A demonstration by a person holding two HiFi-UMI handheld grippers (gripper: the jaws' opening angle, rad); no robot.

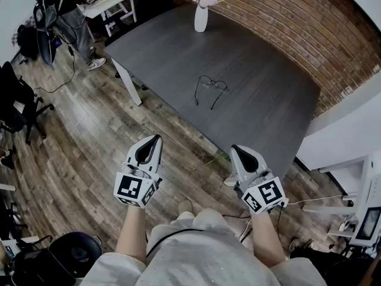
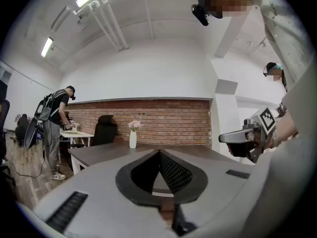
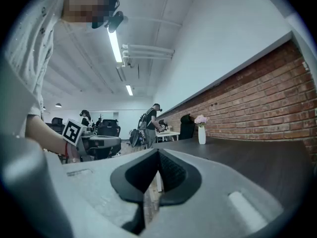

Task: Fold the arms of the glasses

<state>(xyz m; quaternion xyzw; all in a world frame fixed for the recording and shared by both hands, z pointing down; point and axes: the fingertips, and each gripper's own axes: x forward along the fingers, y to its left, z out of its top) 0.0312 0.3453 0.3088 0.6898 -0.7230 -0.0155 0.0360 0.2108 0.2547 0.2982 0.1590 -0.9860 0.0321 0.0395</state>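
Only the head view shows the glasses (image 1: 209,90), lying with arms spread mid-table (image 1: 268,100), well apart from both grippers. The left gripper (image 1: 156,139) and right gripper (image 1: 234,148) hover near the person, both clenched on nothing. Their own views show the far vase (image 2: 132,139), not the glasses.

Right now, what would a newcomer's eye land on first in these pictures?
The glasses lie alone in the middle of the dark grey table, arms unfolded. The left gripper and right gripper hang short of the table over the wooden floor, both shut and empty. A white vase of pink flowers stands at the far end.
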